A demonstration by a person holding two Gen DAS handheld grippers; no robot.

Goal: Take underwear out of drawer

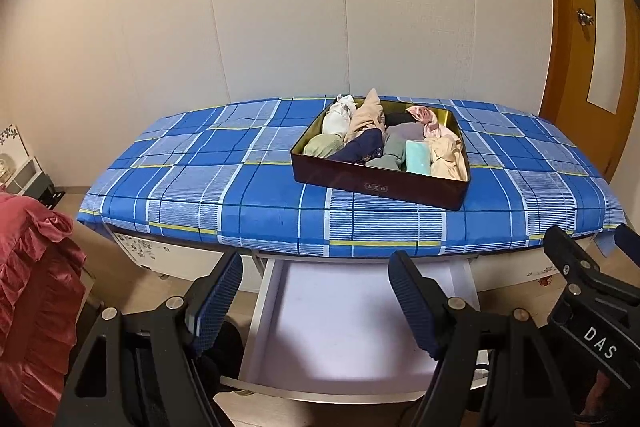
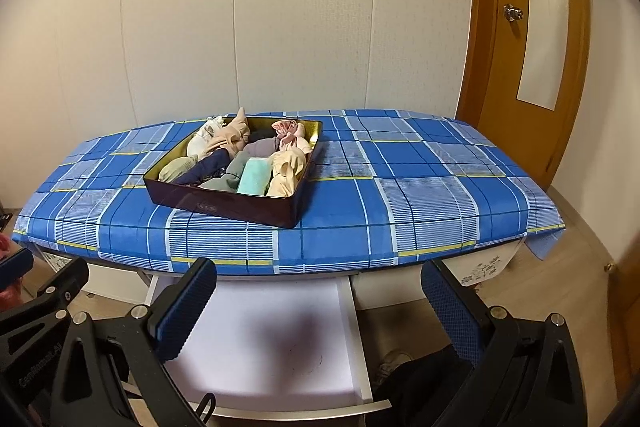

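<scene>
- Blue checked cloth (image 2: 400, 187) covers the long low table, and everything here is told from that cloth.
- On top of the cloth sits a dark square box with a gold inside (image 2: 240, 205), full of rolled underwear (image 2: 252, 177) in cream, navy, mint and pink.
- Just under the cloth's front edge a white drawer (image 2: 272, 339) is pulled out, and it looks empty, so I think the underwear is already out and the job is nearly done.
- Below the cloth, over the drawer, the left gripper (image 1: 316, 301) has its jaws spread apart with nothing between them.
- The right gripper (image 2: 320, 311) hangs there too, jaws spread wide and holding nothing, maybe because it has let go.
</scene>
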